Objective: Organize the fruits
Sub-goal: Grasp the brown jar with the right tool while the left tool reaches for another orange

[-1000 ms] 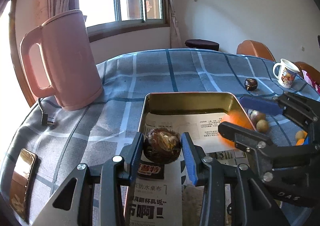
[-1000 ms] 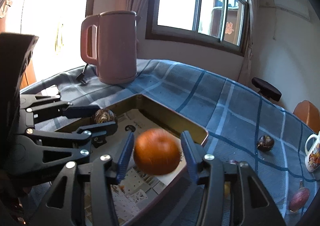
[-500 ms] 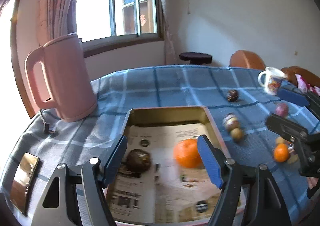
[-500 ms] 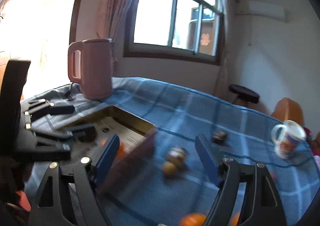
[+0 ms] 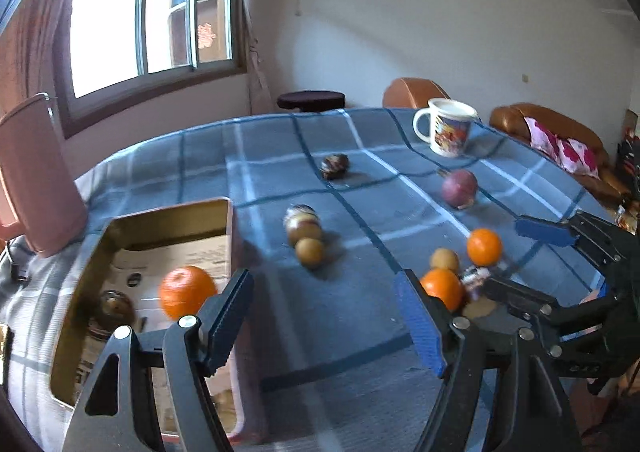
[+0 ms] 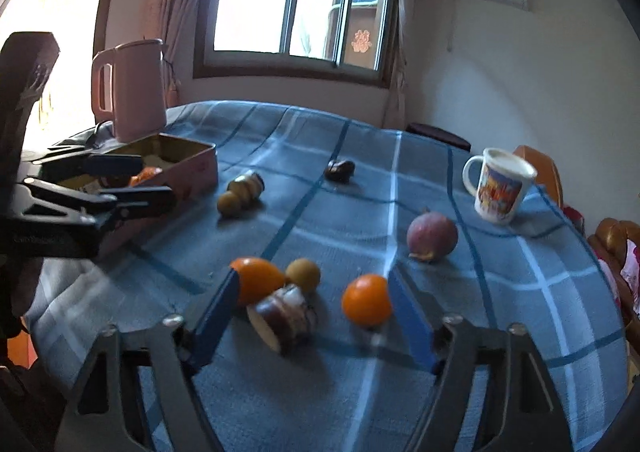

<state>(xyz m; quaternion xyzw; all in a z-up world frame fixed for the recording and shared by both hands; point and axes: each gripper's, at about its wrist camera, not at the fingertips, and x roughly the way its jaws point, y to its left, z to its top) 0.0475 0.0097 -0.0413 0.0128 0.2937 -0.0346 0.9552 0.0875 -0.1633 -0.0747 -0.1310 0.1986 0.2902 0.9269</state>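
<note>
Fruit (image 6: 366, 300) lies loose on the table (image 6: 500, 292); both my jaws gape empty, the right just narrowing. Next I close on that orange for the tin (image 5: 168, 213).

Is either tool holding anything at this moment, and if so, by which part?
Nothing is held. The left tool stands open over bare cloth. The right tool, just closing, has a round orange fruit between its fingers, not gripped.
</note>
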